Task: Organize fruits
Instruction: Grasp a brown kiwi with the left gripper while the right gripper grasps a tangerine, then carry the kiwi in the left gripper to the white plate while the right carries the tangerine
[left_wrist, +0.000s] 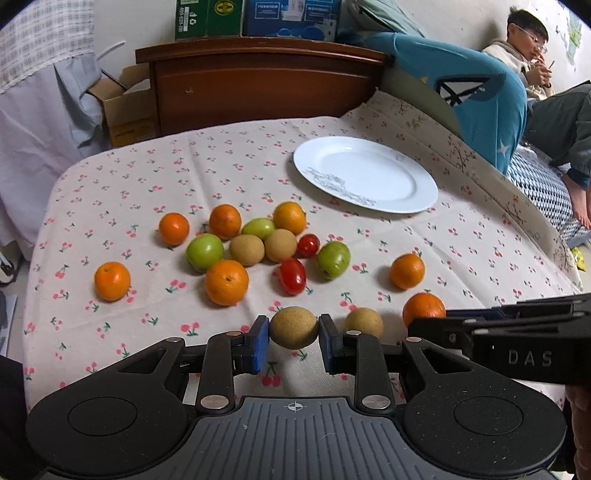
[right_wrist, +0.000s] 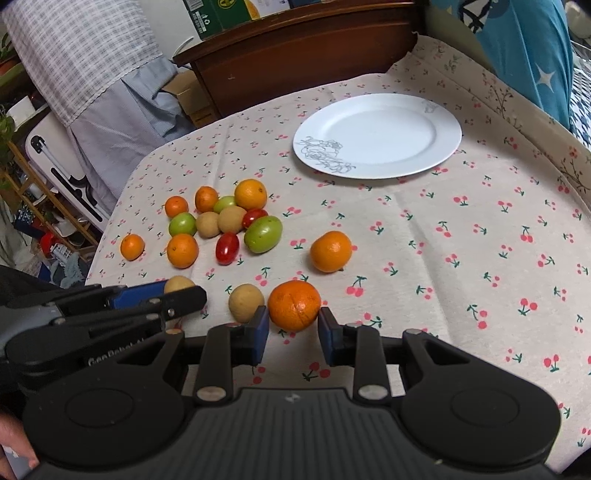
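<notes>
left gripper (left_wrist: 293, 341) pinches a tan fruit (left_wrist: 293, 326) — right gripper (right_wrist: 293, 334) clamps an orange (right_wrist: 294, 304).

Oranges (left_wrist: 226, 282), green fruits (left_wrist: 204, 252), tan fruits (left_wrist: 246, 250) and red tomatoes (left_wrist: 292, 276) loose beside bare white plate (left_wrist: 417, 195).
</notes>
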